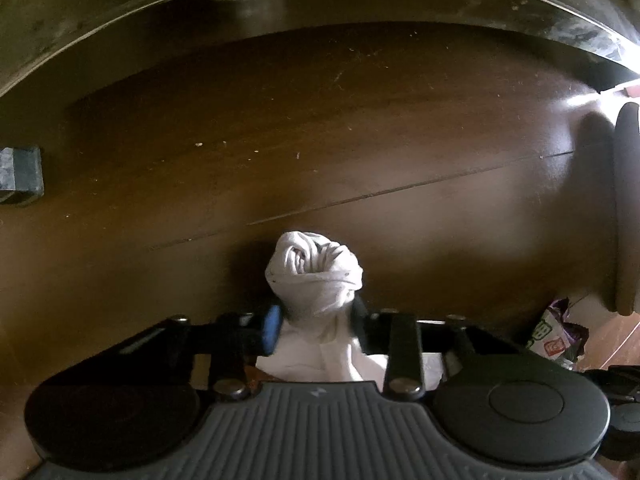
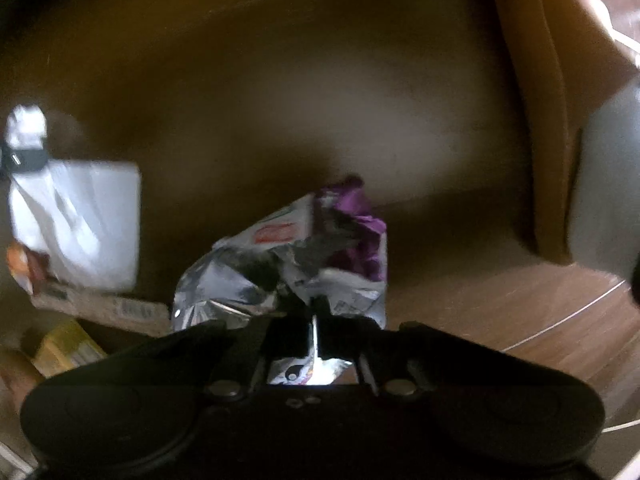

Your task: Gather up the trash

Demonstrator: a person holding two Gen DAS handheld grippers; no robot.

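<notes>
A white bag (image 1: 316,272) with a twisted, knotted top lies on the dark wooden floor (image 1: 320,140). My left gripper (image 1: 316,324) points straight down and is shut on the bag's neck just below the knot. The right wrist view shows that bag (image 2: 80,220) at the left, with the left gripper (image 2: 24,158) across its neck. A crumpled silver and purple snack wrapper (image 2: 288,256) lies in front of my right gripper (image 2: 316,312), which is shut on the wrapper's near edge. The same wrapper (image 1: 556,336) shows at the lower right of the left wrist view.
A black furniture edge (image 1: 320,8) arcs over the floor at the back. A dark rounded base (image 1: 626,208) stands at the right, a grey block (image 1: 20,174) at the left. A brown cardboard box (image 2: 540,120) rises at the right. A flat carton (image 2: 104,308) and a yellow packet (image 2: 64,346) lie by the bag.
</notes>
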